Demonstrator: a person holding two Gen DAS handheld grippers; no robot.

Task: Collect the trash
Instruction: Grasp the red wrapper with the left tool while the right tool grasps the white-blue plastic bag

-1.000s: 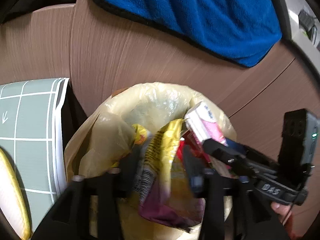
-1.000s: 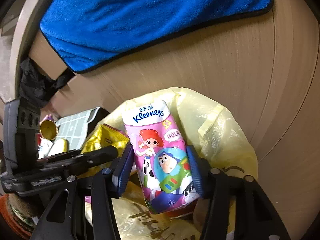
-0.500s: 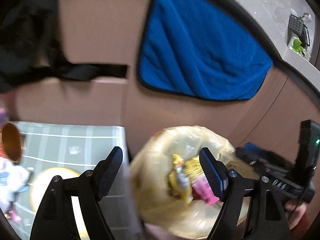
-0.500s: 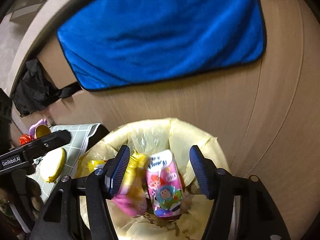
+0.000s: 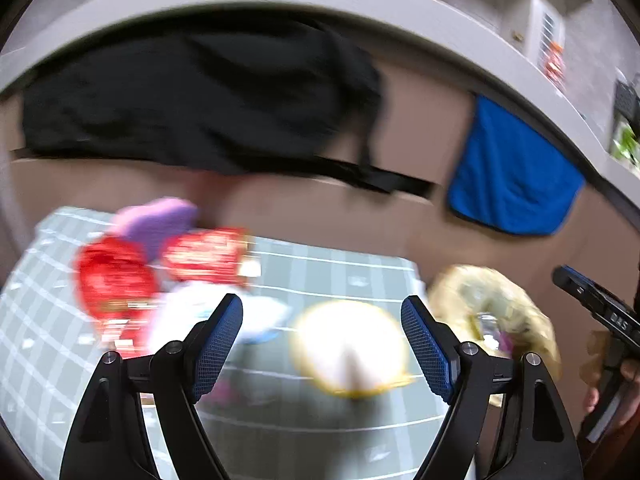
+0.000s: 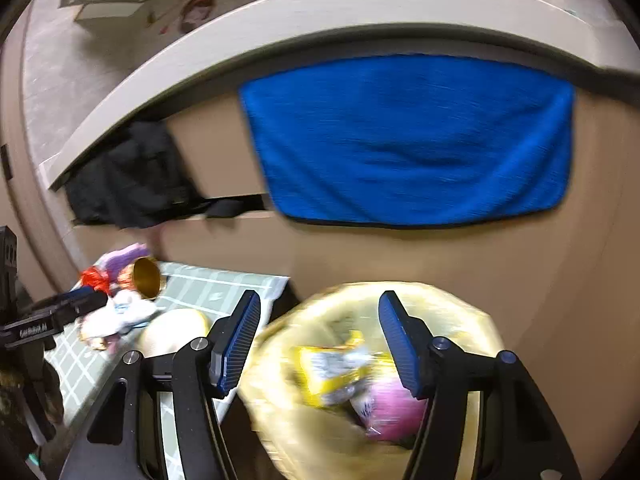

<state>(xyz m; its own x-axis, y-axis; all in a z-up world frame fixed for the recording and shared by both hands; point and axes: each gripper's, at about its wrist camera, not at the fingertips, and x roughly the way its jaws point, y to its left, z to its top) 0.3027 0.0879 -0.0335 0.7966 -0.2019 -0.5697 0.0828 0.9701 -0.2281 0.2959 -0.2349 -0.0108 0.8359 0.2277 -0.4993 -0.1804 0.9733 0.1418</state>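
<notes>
A bin lined with a yellow bag point(image 6: 460, 320) stands below my right gripper point(image 6: 320, 344), which is open and empty above it. A yellow wrapper point(image 6: 332, 368) and a pink tissue pack point(image 6: 392, 412) lie inside the bag. My left gripper point(image 5: 322, 344) is open and empty over a green grid mat point(image 5: 320, 264). On the mat lie red wrappers point(image 5: 116, 280), a purple item point(image 5: 156, 220), white crumpled paper point(image 5: 192, 316) and a white round piece with a yellow rim point(image 5: 348, 352). The bin also shows at the right of the left wrist view point(image 5: 492, 300).
A blue towel point(image 6: 408, 140) hangs on the brown cabinet front point(image 6: 440, 256). A black cloth point(image 5: 200, 96) hangs from an open drawer. A gold cup point(image 6: 146, 276) lies on the mat point(image 6: 208, 288). The view is blurred by motion.
Both grippers let go of their trash into the bin and rose. The left gripper swung left over the mat. The yellow wrapper and tissue pack now lie in the bag.
</notes>
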